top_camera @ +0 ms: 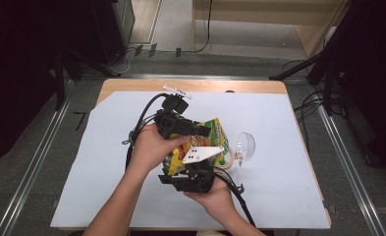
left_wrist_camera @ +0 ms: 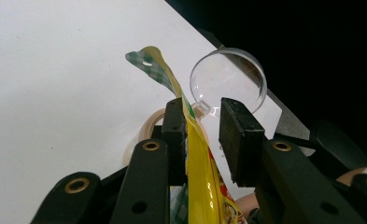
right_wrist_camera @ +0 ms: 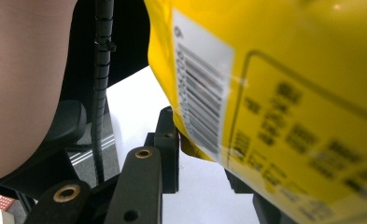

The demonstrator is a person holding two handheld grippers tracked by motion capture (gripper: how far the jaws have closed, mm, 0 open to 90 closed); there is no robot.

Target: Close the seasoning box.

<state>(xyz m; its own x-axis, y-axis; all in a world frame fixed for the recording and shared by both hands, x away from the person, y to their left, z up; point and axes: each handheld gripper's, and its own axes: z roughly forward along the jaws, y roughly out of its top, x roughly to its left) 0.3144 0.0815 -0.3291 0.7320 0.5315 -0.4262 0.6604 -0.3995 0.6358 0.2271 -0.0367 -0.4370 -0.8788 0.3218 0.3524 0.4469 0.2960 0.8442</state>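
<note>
Near the middle of the white-covered surface (top_camera: 107,187), both hands hold a yellow snack bag (top_camera: 215,132) aloft beside a clear plastic cup (top_camera: 246,146). The left gripper (left_wrist_camera: 203,135) has its fingers parted around the bag's top edge, touching one pad. The right gripper (right_wrist_camera: 200,154) has the bag's lower edge between its fingers; whether they clamp it is unclear, and the barcode label's print is blurred.

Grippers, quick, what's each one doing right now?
Left gripper: open, yellow snack bag between its jaws, not clamped.
Right gripper: bag at its jaws; grip cannot be told.

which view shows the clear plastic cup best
The left gripper view: the clear cup lies on its side just past the jaws, its round rim and handle sharp. The high view has it small, right of the yellow bag.
</note>
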